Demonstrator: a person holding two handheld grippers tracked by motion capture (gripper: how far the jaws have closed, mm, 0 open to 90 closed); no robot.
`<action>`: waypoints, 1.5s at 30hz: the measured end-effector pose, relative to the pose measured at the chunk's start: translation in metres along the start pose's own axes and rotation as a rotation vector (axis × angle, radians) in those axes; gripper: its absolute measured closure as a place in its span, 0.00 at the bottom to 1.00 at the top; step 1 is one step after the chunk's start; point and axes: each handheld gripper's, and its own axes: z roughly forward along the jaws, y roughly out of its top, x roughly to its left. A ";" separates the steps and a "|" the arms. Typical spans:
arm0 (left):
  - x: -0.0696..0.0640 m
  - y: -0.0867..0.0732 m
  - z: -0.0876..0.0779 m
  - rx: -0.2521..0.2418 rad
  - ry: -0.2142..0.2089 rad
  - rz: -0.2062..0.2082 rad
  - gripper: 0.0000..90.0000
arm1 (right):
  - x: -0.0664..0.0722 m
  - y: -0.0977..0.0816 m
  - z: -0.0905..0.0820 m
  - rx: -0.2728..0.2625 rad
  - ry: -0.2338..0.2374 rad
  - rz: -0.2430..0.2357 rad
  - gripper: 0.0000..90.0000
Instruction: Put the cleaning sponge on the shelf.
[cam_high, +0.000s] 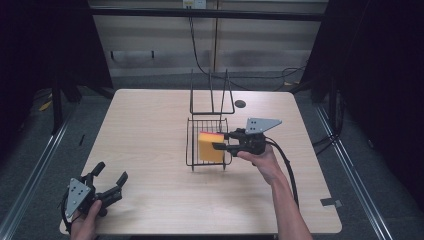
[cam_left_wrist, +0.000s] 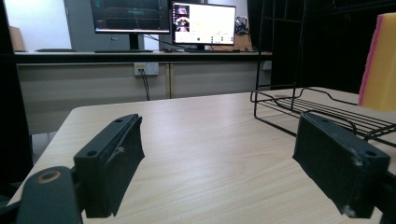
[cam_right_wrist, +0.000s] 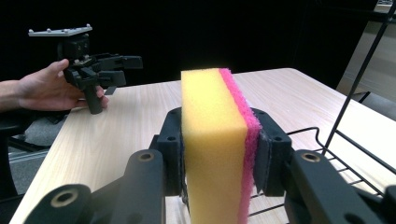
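A yellow sponge (cam_high: 211, 146) with a pink scouring layer stands on edge over the black wire rack (cam_high: 193, 142) at the middle of the table. My right gripper (cam_high: 219, 140) is shut on it from the right, pads pressing both broad faces of the sponge (cam_right_wrist: 212, 140). My left gripper (cam_high: 111, 175) rests at the table's near left corner, open, nothing between its fingers (cam_left_wrist: 112, 163). From there the rack (cam_left_wrist: 299, 105) and the sponge (cam_left_wrist: 380, 65) lie ahead to the right.
The rack has an upright wire back (cam_high: 212, 92) on its far side. A small dark disc (cam_high: 240, 104) lies on the table behind it. A desk with monitors (cam_left_wrist: 163, 21) stands beyond the table. A cable (cam_high: 287, 167) trails from the right gripper.
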 end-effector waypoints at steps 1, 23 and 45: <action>0.000 0.000 0.000 0.000 -0.001 -0.001 0.17 | -0.001 -0.002 0.002 -0.003 0.009 0.004 0.68; 0.000 0.000 0.000 0.000 0.000 0.001 0.17 | -0.012 -0.017 0.016 0.006 0.037 0.033 0.68; 0.000 0.000 0.000 0.000 -0.002 0.001 0.17 | -0.018 -0.024 0.022 0.019 0.053 0.050 0.67</action>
